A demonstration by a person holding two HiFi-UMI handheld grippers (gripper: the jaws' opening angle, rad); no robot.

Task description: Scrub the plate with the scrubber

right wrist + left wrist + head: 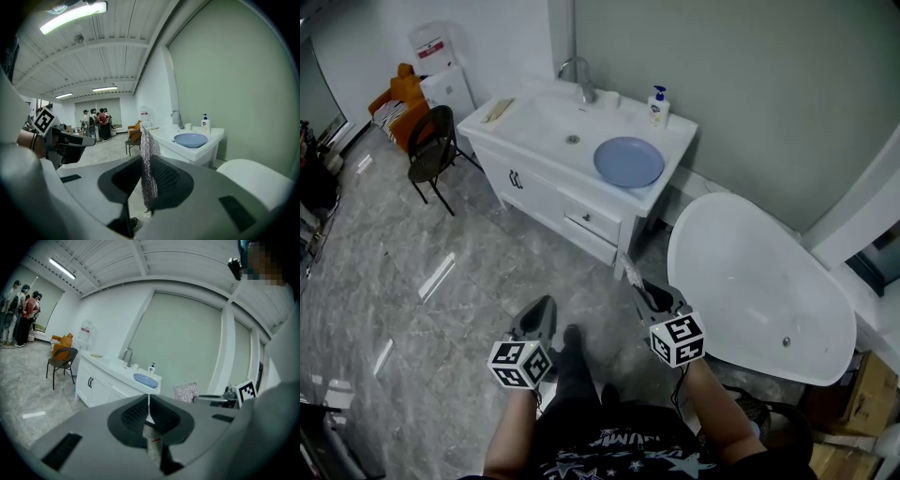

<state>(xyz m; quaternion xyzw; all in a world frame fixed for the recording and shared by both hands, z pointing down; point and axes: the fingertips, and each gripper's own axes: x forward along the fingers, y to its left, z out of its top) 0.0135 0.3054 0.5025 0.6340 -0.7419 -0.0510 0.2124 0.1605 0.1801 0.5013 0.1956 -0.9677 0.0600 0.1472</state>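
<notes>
A blue plate (628, 161) lies on the right part of the white vanity counter (680, 131), beside the basin; it also shows as the plate (145, 379) and the plate (190, 139) in the gripper views. My right gripper (649, 292) is shut on a silver mesh scrubber (633, 273), which stands upright between its jaws as the scrubber (148, 165). My left gripper (546, 307) is shut with nothing in it, its jaws (148, 399) meeting edge to edge. Both grippers hang over the floor, well short of the vanity.
A faucet (581, 80) and a soap bottle (657, 107) stand at the counter's back. A white bathtub (759, 281) lies to the right, close to my right gripper. A dark chair (436, 150) stands left of the vanity. Several people (96, 123) stand far off.
</notes>
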